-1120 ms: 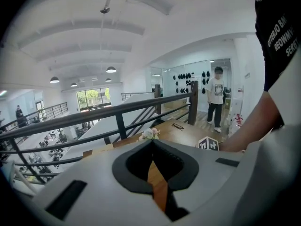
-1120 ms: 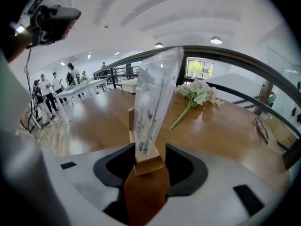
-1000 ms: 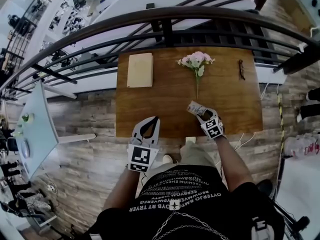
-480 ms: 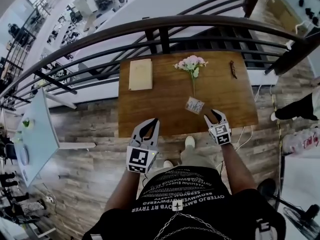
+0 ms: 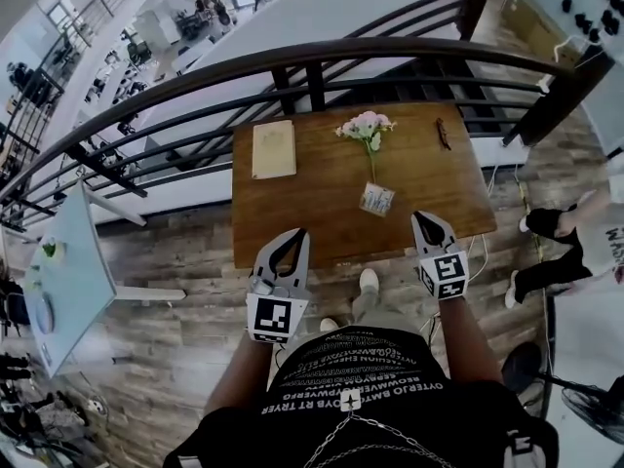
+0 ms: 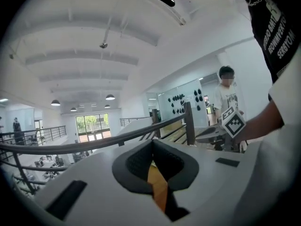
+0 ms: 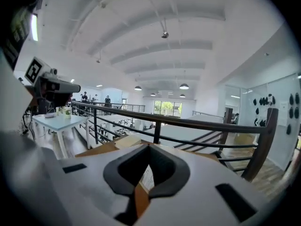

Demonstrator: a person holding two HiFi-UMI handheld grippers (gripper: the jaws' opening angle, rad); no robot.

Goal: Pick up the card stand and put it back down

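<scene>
**A:** Where was the card stand?

**B:** It was down on the wooden tabletop, right at the foot of the pink flower's stem. Nothing touched it. It sat toward the near right part of the wood, closer to the right claw than to the left claw, but apart from both.

**A:** And the claws themselves?

**B:** The right claw had just been closing, and its jaws were pressed together at the tips with nothing pinched between them. In the right gripper view a pale sliver showed through the gap behind the tips. That was probably the card stand lying beyond, though the view was too narrow to be sure.

**A:** The left one?

**B:** Its jaws were pressed together too, tips meeting and empty. Only a strip of brown wood showed through its gap in the left gripper view.

**A:** Where did they hang?

**B:** Both were at the near edge of the tabletop. The left was just off it over the plank floor, and the right had its tips over the edge itself.

**A:** Anything else on the wood?

**B:** A pale book lay at the far left, and a small dark thing at the far right, well away from the stand. A dark railing curved behind it all.
</scene>
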